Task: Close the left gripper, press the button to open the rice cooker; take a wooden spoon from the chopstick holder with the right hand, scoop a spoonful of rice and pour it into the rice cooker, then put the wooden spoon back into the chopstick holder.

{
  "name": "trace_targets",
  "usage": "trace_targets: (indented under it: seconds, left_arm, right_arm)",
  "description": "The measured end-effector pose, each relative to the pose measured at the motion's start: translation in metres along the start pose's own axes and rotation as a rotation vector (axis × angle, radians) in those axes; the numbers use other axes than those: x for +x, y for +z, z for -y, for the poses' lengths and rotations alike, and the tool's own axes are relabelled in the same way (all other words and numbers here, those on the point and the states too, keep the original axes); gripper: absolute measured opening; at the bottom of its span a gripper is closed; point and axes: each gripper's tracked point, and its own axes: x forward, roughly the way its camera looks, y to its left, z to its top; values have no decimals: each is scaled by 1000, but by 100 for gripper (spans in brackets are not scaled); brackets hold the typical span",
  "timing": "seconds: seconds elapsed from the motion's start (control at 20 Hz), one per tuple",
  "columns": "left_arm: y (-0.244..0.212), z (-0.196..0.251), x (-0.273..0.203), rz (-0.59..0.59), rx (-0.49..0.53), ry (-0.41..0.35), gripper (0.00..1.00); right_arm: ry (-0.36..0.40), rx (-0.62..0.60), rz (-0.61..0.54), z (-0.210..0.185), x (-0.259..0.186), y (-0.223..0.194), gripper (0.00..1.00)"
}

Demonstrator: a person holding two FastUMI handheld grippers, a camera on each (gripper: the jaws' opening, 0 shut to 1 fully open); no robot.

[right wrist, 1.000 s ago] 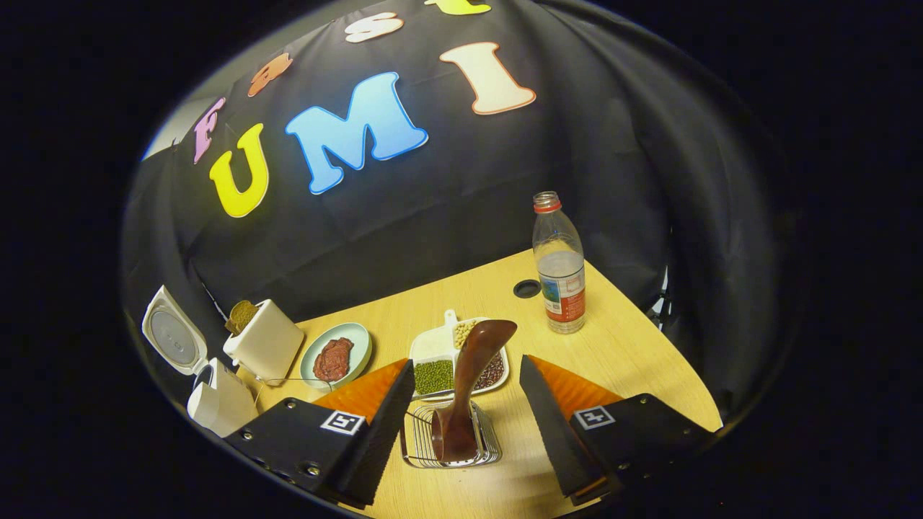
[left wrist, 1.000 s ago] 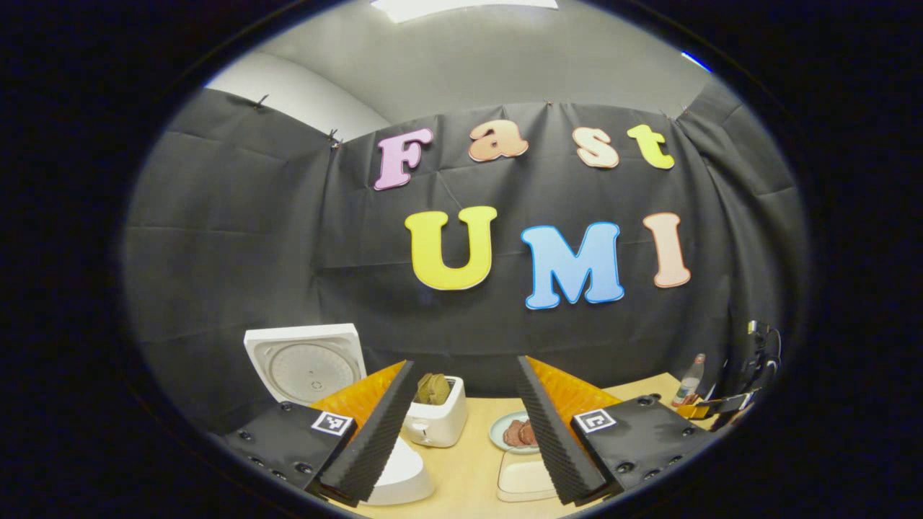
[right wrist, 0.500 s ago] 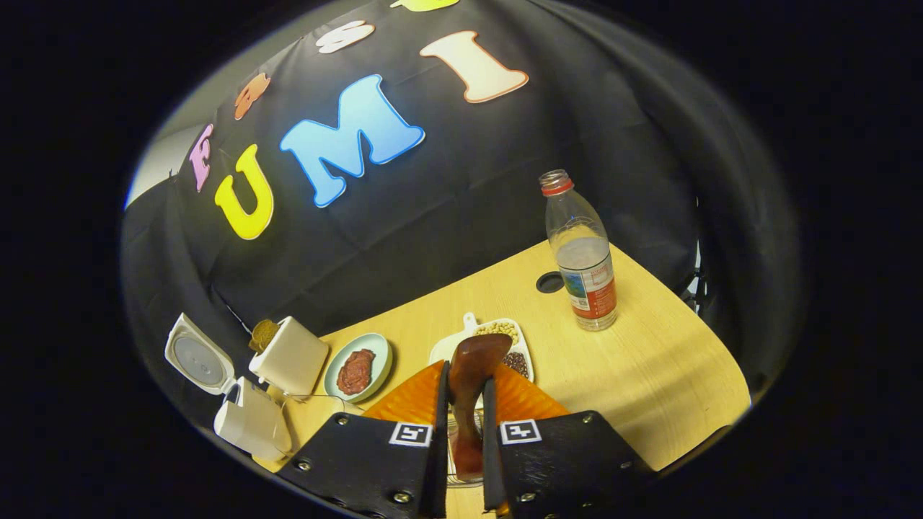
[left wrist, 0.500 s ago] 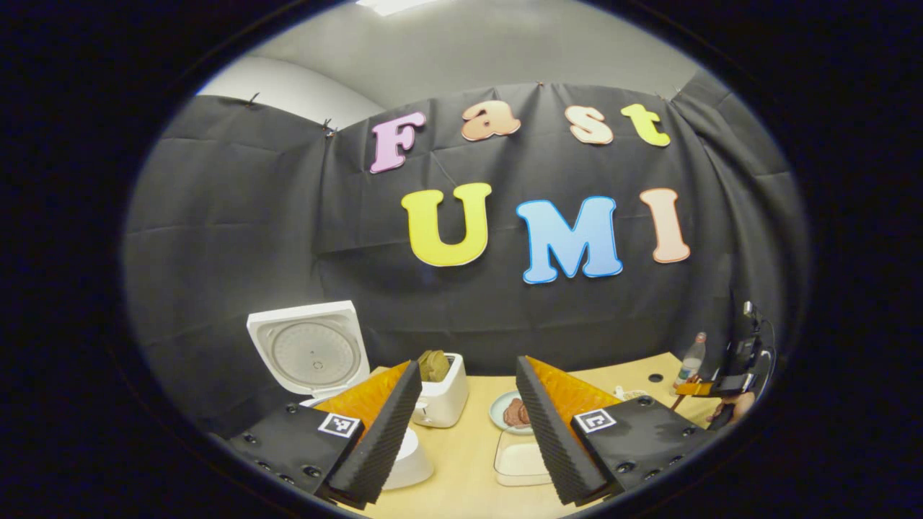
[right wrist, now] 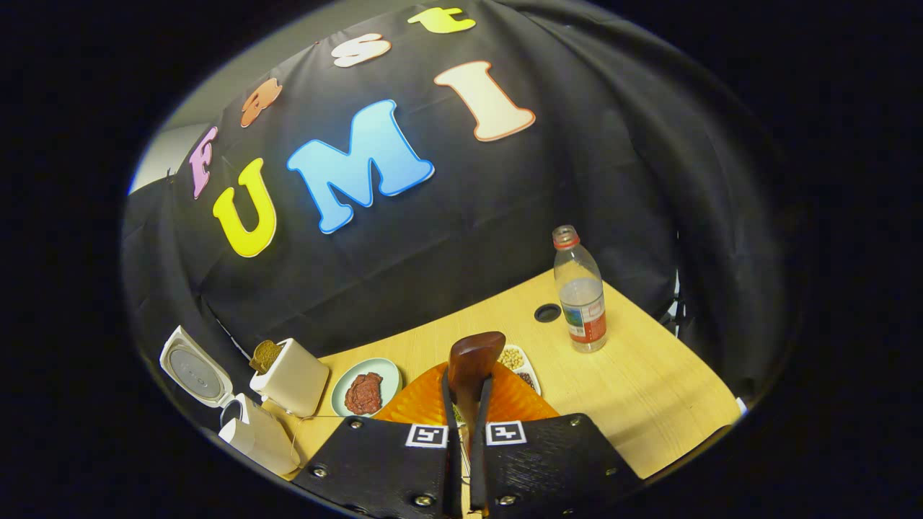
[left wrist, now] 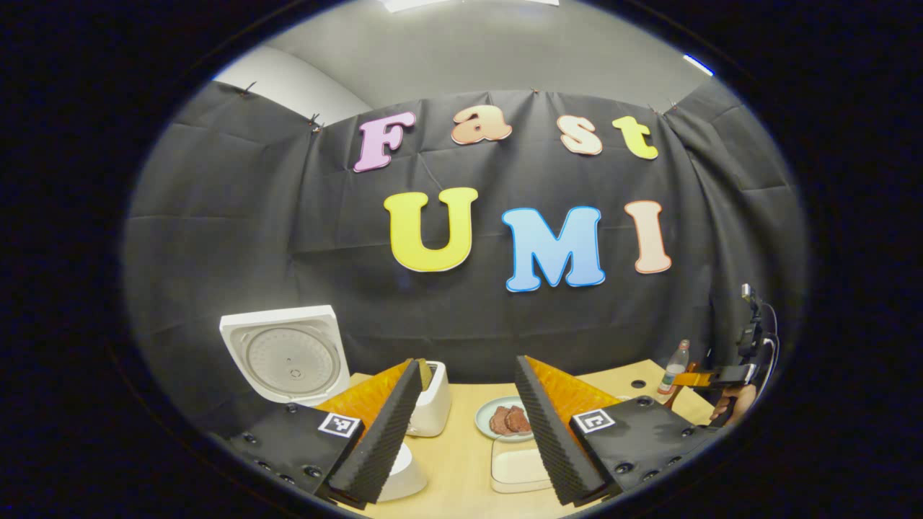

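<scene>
My right gripper is shut on the handle of the dark wooden spoon, whose bowl stands up above the fingers. The chopstick holder is hidden under the gripper. The white rice cooker sits at the far left with its lid swung up. In the left gripper view my left gripper is open and holds nothing, with the open cooker lid to its left and the cooker body behind its left finger. The right gripper, held by a hand, shows far off at the right.
On the wooden table stand a white toaster, a plate of meat, a divided tray of beans and a water bottle. A white lidded box lies between the left fingers.
The right gripper shut on the spoon and lifted it from the wire holder, which has dropped out of sight. The left gripper stayed open and drifted slightly.
</scene>
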Motion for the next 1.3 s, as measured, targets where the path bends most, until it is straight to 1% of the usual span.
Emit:
trace_targets:
  seconds: [0.1,0.2,0.25,0.35,0.45,0.55,0.65,0.7,0.85,1.0,1.15,1.25,1.3]
  left_arm:
    - [5,-6,-3,17,-18,-20,87]
    - [6,-15,-7,31,-19,-31,87]
    - [9,-21,-9,39,-21,-33,92]
    - [9,-30,-11,52,-24,-42,88]
    - [10,-38,-13,61,0,-46,89]
    - [8,-44,-15,67,15,-51,89]
    - [10,-48,-18,75,27,-59,92]
    - [11,-51,-19,79,35,-59,93]
    - [10,-60,-22,81,34,-71,97]
    - [11,-74,-28,86,47,-76,94]
    - [11,-88,-30,90,64,-66,91]
    - [6,-97,-29,80,70,-57,89]
    - [4,-101,-29,75,72,-53,89]
  right_arm:
    - [-2,-23,53,-16,-18,20,5]
    - [20,-21,91,-40,-35,32,5]
    - [43,-17,99,-55,-42,34,5]
    - [97,-10,95,-86,-50,31,5]
    - [155,-8,85,-120,-53,25,5]
    - [204,-33,72,-152,-51,15,5]
    - [227,-85,44,-174,-40,-4,5]
    - [222,-119,32,-181,-32,-17,5]
    - [162,-209,-19,-185,-2,-56,5]
    - [129,-255,-59,-186,20,-90,5]
    - [76,-326,-54,-179,37,-110,5]
    - [66,-378,-77,-181,44,-131,5]
    - [74,-378,-87,-184,45,-140,5]
